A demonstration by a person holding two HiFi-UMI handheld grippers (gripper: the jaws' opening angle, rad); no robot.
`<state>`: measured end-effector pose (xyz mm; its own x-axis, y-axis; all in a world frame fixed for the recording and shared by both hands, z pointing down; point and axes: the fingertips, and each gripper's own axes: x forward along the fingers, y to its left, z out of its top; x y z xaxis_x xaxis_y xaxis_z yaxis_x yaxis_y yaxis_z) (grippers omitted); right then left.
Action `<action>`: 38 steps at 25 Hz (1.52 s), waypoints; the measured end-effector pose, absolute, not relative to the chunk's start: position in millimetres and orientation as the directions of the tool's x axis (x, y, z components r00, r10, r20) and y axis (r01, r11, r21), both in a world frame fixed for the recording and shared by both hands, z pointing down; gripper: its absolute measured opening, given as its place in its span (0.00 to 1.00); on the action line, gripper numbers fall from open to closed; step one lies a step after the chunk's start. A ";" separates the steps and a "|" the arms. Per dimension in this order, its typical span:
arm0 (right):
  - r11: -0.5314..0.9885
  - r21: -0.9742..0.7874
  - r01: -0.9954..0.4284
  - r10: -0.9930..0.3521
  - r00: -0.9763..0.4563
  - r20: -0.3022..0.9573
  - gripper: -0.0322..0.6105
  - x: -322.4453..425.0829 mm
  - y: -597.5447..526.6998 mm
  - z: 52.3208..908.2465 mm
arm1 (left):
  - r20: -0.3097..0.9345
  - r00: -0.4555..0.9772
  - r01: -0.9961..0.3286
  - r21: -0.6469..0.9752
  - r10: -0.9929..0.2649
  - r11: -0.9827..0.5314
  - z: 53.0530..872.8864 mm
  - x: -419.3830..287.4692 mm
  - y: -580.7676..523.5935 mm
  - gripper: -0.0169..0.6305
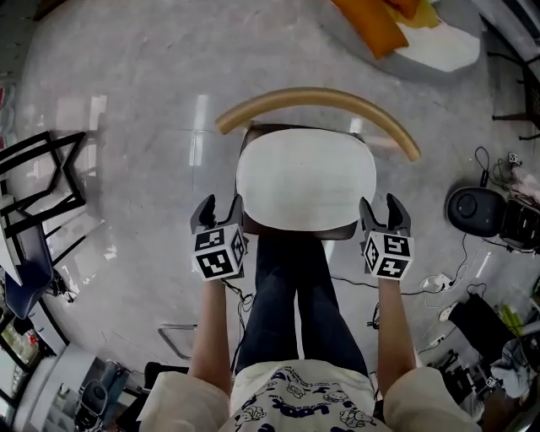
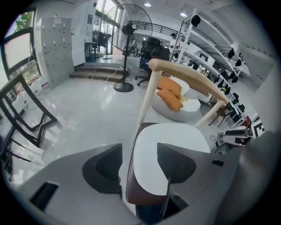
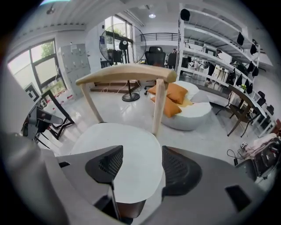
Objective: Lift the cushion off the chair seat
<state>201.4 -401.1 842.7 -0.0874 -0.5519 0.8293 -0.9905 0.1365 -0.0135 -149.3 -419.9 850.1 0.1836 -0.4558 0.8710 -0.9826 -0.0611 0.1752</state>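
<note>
- White cushion [image 1: 305, 177] fills the chair seat [image 1: 337, 230] in the head view, lying flat with the curved wooden backrest [image 1: 316, 101] arcing behind it.
- Off at the top edge a white pouf [image 1: 439, 46] carries orange pillows [image 1: 371, 25], well apart from the chair.
- Each gripper's cube shows black-and-white square markers, one on the left cube [image 1: 219, 251] and one on the right cube [image 1: 387, 255]; the print on the person's shirt is too small to read.
- The left gripper [image 1: 222, 207] sits just beside the cushion's front left corner and the right gripper [image 1: 381, 207] just beside its front right corner, with the person's legs [image 1: 299, 295] between them.
- Over to the left gripper view: the left gripper [image 2: 139, 151] has its jaws wide apart and clamps nothing.
- The cushion [image 2: 175, 136] and the dark brown seat rim [image 2: 134, 193] show in the gap, the right jaw lying over the cushion top and the left jaw outside the seat; contact cannot be told.
- Behind stand the backrest [image 2: 189, 74], the pouf [image 2: 175, 114] with its pillows [image 2: 169, 99], and a tall fan [image 2: 127, 44].
- Now the right gripper view: the right gripper [image 3: 141, 158] is also spread wide, holding nothing.
- The cushion's [image 3: 118, 140] front right edge runs through the gap, the left jaw over its top and the right jaw off its side.
- Beyond, the backrest [image 3: 123, 72] spans the view, and the pouf [image 3: 193, 112] holds the orange pillows [image 3: 173, 94].
</note>
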 end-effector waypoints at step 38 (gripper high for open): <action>0.130 -0.135 -0.982 -0.386 -0.176 0.906 0.52 237.3 -403.5 1041.0 | 0.908 0.323 -0.945 0.297 -0.268 -0.134 1047.0 -114.9 -432.0 0.37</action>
<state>237.3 -403.5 1041.0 -0.1758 -0.3856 0.9058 -0.9822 0.1300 -0.1354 -114.9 -432.0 1047.0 0.3231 -0.2677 0.9077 -0.9454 -0.1337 0.2971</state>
